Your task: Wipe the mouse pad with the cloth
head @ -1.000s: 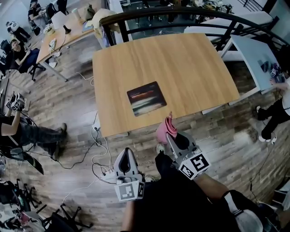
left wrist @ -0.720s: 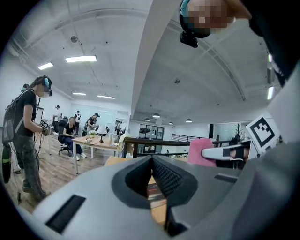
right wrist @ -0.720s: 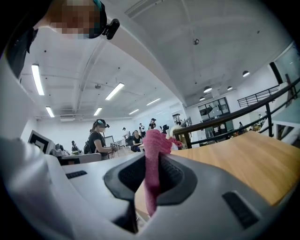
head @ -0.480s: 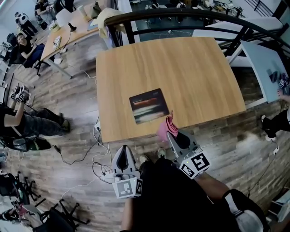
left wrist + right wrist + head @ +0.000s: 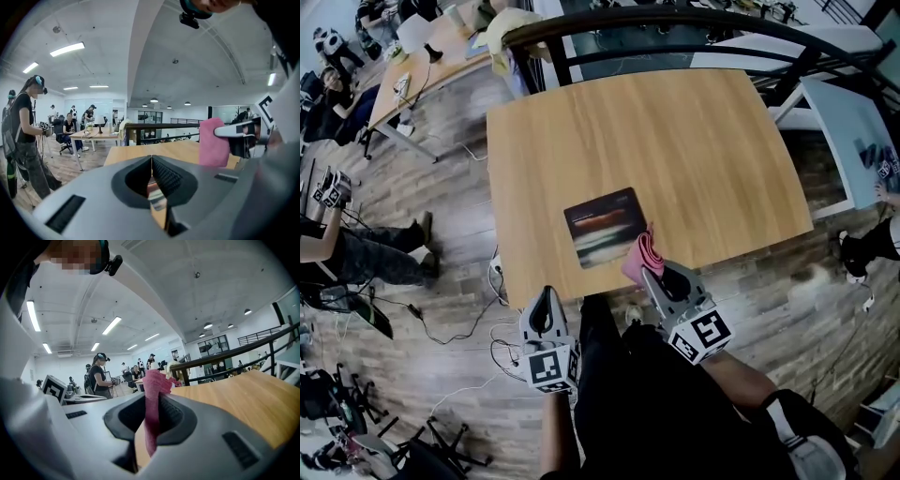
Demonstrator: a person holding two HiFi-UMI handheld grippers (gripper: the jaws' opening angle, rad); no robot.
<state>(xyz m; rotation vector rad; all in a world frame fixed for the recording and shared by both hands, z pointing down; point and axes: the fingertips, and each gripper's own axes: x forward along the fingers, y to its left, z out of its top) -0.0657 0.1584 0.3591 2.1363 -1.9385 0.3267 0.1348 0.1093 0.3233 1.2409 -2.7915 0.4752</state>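
The mouse pad [image 5: 603,227] lies flat on the wooden table [image 5: 703,141], close to its near edge and just ahead and left of the right gripper [image 5: 649,272]. That gripper's fingers are clamped on the pink cloth [image 5: 638,255], which stands up from between them. In the head view the cloth overlaps the pad's near right corner; whether it touches the pad cannot be told. The left gripper [image 5: 547,296] has its fingers pressed together on nothing and is held about at the table's near edge, with the pad ahead and to its right. Beyond the pad, open wood runs to the far and side edges. In the right gripper view the cloth [image 5: 151,404] hides the pad. In the left gripper view that gripper's own fingers [image 5: 164,176] cover most of it.
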